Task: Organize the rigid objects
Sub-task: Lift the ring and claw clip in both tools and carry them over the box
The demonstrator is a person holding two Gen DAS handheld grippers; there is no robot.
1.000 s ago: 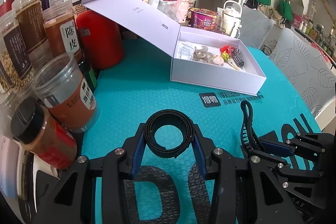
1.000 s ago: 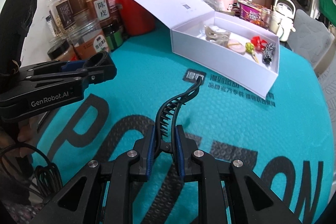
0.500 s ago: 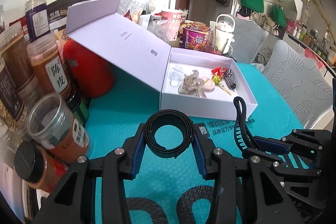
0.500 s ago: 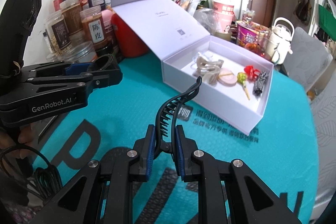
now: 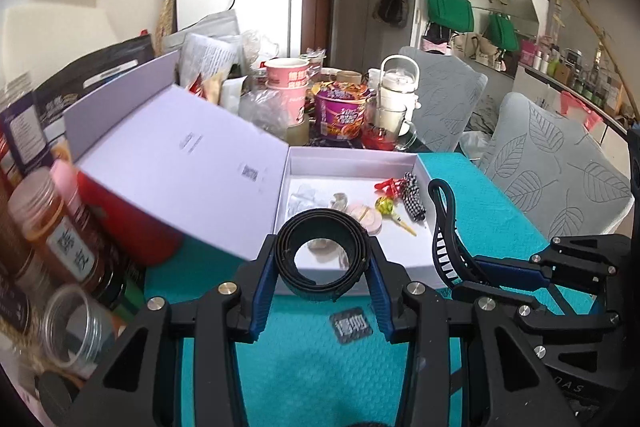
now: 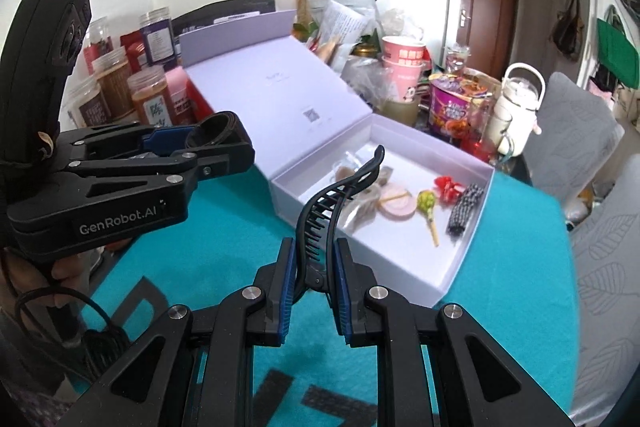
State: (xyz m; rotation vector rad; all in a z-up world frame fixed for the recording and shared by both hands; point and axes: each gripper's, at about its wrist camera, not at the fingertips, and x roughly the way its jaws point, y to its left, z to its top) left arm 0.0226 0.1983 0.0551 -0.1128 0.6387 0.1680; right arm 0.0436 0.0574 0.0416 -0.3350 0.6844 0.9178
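While clamped upright, hair clip (image 6: 338, 203) points toward white box (image 6: 460, 259).

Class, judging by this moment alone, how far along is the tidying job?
Done: a lollipop and other small items lie in the white box. In hand: the left gripper clamps a coiled belt; the right gripper clamps a black hair clip. Left: placing both inside the box.

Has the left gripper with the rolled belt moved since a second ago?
Yes. The left gripper, shut on the rolled belt, has moved toward the open white box; the belt was over the teal mat, now overlaps the box's front edge.
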